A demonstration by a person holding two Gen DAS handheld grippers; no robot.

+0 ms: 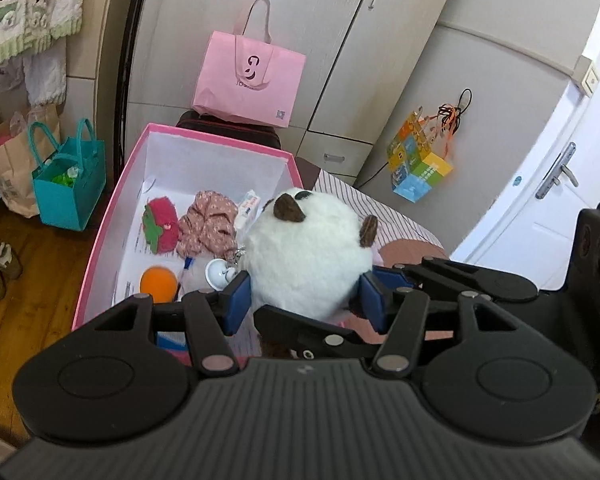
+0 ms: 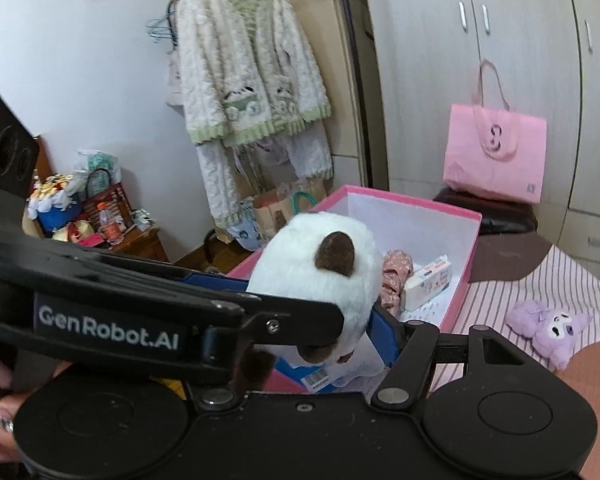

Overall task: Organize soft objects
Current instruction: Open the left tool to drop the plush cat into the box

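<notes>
A white plush animal with brown ears (image 1: 306, 250) is held above the near end of the pink box (image 1: 220, 142). My left gripper (image 1: 306, 298) has its blue pads pressed on the plush's sides. In the right wrist view the same plush (image 2: 320, 264) sits between my right gripper's (image 2: 320, 320) fingers, with the left gripper's arm crossing in front. The box holds a red strawberry plush (image 1: 160, 226), a floral cloth (image 1: 210, 224), an orange ball (image 1: 159, 282) and a tissue pack (image 2: 428, 282). A purple plush (image 2: 548, 328) lies on the striped bed.
A pink tote bag (image 1: 248, 78) stands on a dark stool behind the box. A teal bag (image 1: 70, 184) and paper bag sit on the wood floor to the left. Wardrobe doors (image 1: 340, 40) lie behind. A fluffy cardigan (image 2: 252, 80) hangs on the wall.
</notes>
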